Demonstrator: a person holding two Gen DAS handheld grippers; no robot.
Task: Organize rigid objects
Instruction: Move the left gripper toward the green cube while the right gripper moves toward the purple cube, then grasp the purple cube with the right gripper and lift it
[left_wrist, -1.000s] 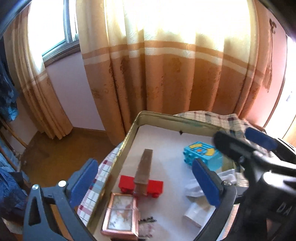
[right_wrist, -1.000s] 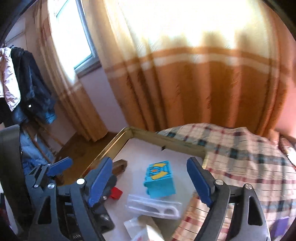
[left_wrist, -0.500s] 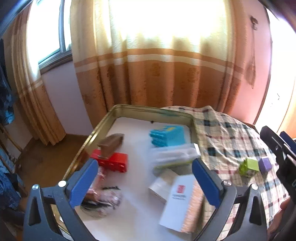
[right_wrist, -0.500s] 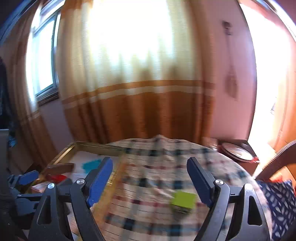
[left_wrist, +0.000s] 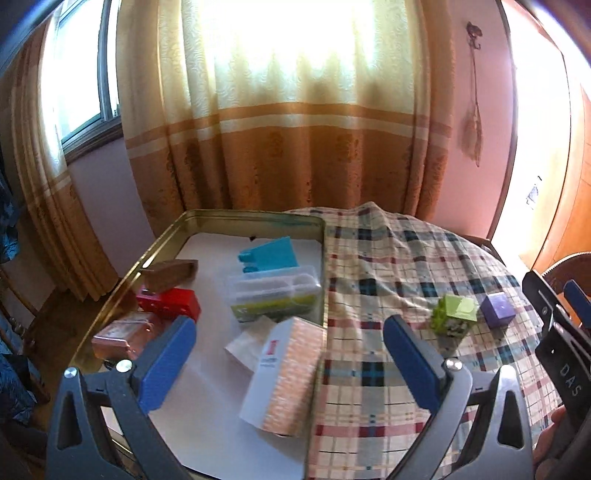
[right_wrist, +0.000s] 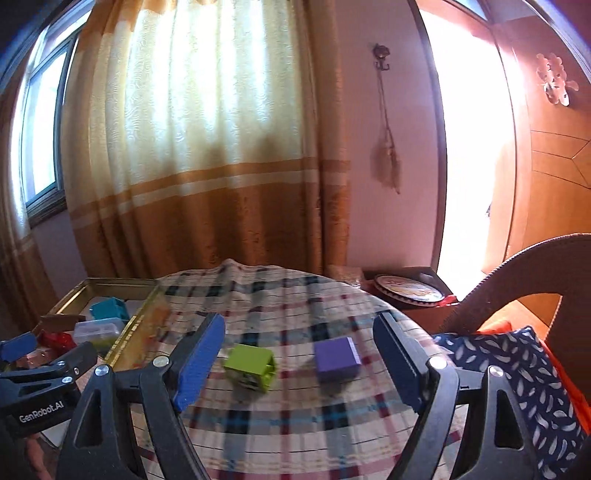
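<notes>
A lime-green plastic cube (right_wrist: 250, 367) and a purple cube (right_wrist: 337, 358) are seen on the plaid-covered table (right_wrist: 295, 435), untouched between the right gripper's (right_wrist: 303, 363) wide-spread fingers; the left gripper's (left_wrist: 291, 363) fingers are likewise held wide, empty.

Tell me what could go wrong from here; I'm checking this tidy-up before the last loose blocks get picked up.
1. The green block lies tilted on wrinkled plaid cloth, so closing jaws might tip or push it rather than grip it.
2. The purple cube sits close beside it; the open right gripper spans both and could knock one.
3. The white-and-orange box lies on the tray's rim and could slide out.
</notes>
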